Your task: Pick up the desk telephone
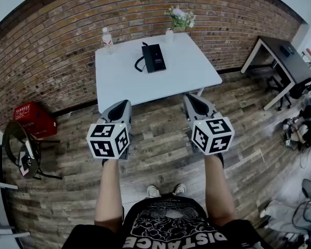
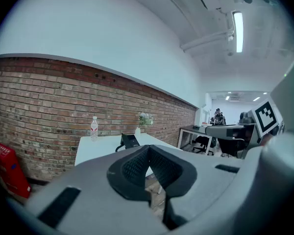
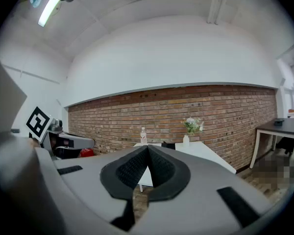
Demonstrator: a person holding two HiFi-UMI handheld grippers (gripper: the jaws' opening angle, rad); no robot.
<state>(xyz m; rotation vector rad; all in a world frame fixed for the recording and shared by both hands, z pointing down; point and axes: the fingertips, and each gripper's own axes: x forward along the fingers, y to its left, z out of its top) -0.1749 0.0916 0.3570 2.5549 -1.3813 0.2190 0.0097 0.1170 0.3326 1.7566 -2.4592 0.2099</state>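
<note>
Both grippers, left (image 1: 123, 105) and right (image 1: 193, 98), hang over the wooden floor (image 1: 160, 139) with jaws pressed together, gripping nothing. Well beyond them, the black desk telephone (image 1: 153, 57) lies on the white table (image 1: 124, 82).

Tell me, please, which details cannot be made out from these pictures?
- Desk telephone, head view: too small to show its keys or how the handset sits.
- Same telephone, right gripper view: largely hidden behind the tip of the shut right gripper.
- Same telephone, left gripper view: a small dark shape, with no detail.
- Water bottle: the label is too small to read in any view.
</note>
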